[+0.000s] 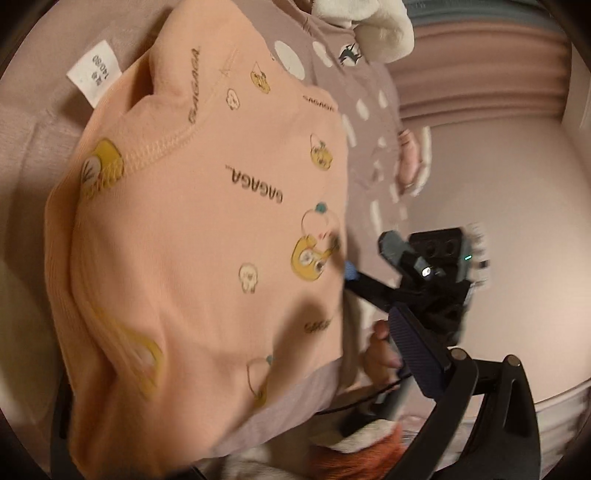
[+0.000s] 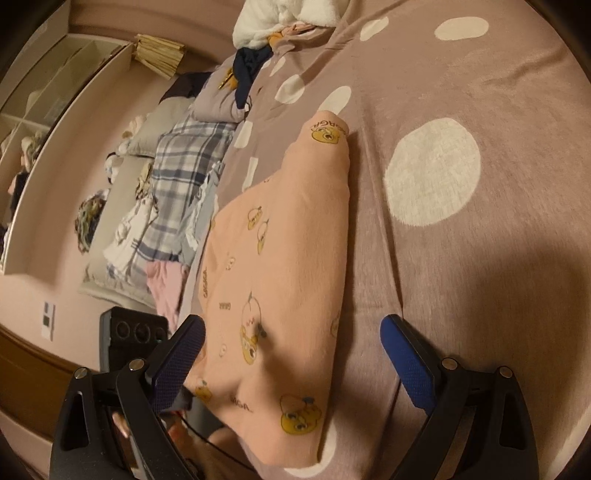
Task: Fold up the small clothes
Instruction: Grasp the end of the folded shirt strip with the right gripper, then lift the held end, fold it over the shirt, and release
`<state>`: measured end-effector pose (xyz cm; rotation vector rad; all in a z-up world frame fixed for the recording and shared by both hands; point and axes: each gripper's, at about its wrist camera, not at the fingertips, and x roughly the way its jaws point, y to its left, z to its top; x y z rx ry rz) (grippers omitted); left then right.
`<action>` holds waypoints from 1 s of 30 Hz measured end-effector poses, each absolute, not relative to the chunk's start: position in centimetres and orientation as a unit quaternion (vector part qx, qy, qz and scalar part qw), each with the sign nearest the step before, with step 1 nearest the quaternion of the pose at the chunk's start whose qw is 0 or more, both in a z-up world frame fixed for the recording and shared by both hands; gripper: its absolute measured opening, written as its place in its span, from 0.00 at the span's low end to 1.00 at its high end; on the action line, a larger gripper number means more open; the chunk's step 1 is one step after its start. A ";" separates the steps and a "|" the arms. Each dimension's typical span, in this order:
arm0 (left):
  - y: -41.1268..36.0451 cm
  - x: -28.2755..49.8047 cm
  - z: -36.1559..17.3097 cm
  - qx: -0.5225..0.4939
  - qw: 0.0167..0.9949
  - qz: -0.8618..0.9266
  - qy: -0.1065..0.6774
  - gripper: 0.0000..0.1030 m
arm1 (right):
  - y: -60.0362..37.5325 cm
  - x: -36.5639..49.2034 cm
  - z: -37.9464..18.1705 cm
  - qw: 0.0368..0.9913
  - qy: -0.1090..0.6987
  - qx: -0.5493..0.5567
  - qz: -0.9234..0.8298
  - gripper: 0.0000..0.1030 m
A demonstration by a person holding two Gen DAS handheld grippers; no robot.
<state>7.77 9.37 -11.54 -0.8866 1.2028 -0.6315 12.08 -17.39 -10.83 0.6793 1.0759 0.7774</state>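
A peach child's garment (image 2: 280,258), printed with yellow ducks, lies folded lengthwise on a mauve blanket with white dots (image 2: 498,277). My right gripper (image 2: 293,325) is open wide, its two blue-padded fingers standing either side of the garment's near end. In the left wrist view the same garment (image 1: 207,236) fills the frame up close, with a white size label (image 1: 95,72) at its top. It covers the left side of my left gripper (image 1: 291,332). Only the right finger (image 1: 417,347) shows, standing far out to the side. The right gripper's blue fingertip (image 1: 350,271) touches the garment's edge.
A heap of other clothes, including a plaid piece (image 2: 184,177), and a pillow (image 2: 162,125) lie along the bed's far left. White plush fabric (image 2: 284,14) sits at the top. Open shelves (image 2: 55,92) line the wall. A person's fingers (image 1: 380,354) hold a gripper handle.
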 end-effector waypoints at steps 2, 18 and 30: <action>9.7 8.3 -11.9 -0.417 0.680 -0.287 0.531 1.00 | -17.1 12.4 -10.8 0.733 0.491 0.309 0.355 0.92; 10.1 9.1 -12.0 -0.375 0.719 -0.208 0.547 0.26 | -13.7 14.2 -10.7 0.760 0.508 0.259 0.313 0.27; 7.9 8.0 -8.5 -0.314 0.799 -0.181 0.480 0.21 | -13.4 13.0 -7.6 0.818 0.455 0.202 0.289 0.23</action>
